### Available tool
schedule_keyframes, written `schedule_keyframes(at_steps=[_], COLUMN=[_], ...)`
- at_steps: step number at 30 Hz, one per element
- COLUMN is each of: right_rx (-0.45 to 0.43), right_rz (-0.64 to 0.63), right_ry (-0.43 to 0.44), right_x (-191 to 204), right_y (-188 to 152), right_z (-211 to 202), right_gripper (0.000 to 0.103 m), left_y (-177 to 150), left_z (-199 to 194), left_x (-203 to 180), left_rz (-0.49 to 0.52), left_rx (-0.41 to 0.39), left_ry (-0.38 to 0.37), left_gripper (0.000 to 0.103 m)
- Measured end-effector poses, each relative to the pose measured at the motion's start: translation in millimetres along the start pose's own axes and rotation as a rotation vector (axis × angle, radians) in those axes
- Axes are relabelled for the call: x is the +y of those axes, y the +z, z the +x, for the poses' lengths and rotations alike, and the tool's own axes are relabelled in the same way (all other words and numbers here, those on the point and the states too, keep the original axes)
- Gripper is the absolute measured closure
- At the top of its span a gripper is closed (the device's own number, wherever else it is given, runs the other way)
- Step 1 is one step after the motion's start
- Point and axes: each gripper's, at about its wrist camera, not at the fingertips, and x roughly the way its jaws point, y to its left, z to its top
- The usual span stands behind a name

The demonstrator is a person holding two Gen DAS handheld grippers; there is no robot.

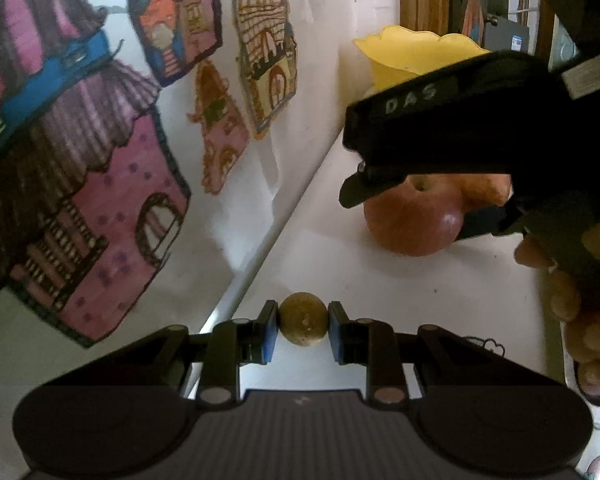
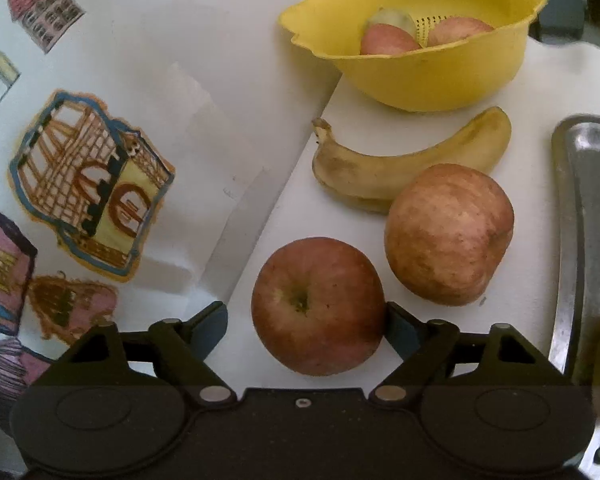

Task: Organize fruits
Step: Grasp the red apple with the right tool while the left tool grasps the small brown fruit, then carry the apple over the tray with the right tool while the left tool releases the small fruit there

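The apple [image 2: 318,306] sits on the white table [image 2: 532,80] right between the fingers of the right gripper [image 2: 306,320], stem dimple up; the pad on the right side of that view touches or nearly touches its skin, while the other finger stands clear, so the jaws are spread around it and not yet pinching. A second apple [image 2: 449,234] lies just beyond, touching a banana [image 2: 412,160] whose long axis runs across the view, and the yellow bowl [image 2: 432,76] with more fruit stands farther ahead, so the carry likely goes forward over both. The left gripper [image 1: 303,326] is pressed onto a small brownish round fruit [image 1: 303,325], held off the table. The right gripper's body, seen from the left wrist, reads "DAS" [image 1: 410,100]. A metal tray [image 2: 572,208] lies at the right.
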Motion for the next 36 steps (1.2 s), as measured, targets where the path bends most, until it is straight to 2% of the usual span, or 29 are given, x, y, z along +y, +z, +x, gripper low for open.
schedule_keyframes(at_steps=[5,10,17,23,36], right_rx=[-0.036,-0.075,-0.111,-0.114,-0.145], right_rz=[-0.083,-0.159,-0.260,-0.258,-0.235], right_ry=[-0.044,-0.105,-0.137,-0.102,-0.028], right_x=[12,21,25,21,9], right_y=[-8,-16,-29,-40,-73], right_z=[7,10,6,-4,-56], right_gripper=[0.019,0.032,0.033,0.034,0.034], left_y=[-6,-16,-24,-35,-41], left_z=[-5,-15,-26,-38,-57], left_x=[8,15,19,28,16], left_rz=[-0.006,-0.010,-0.011,-0.008,0.002], left_rx=[0.002,0.003,0.004,0.007,0.009], left_ry=[0.002,0.004,0.009,0.016,0.027], left_gripper=[0.074,0.074,0.074,0.074,0.074])
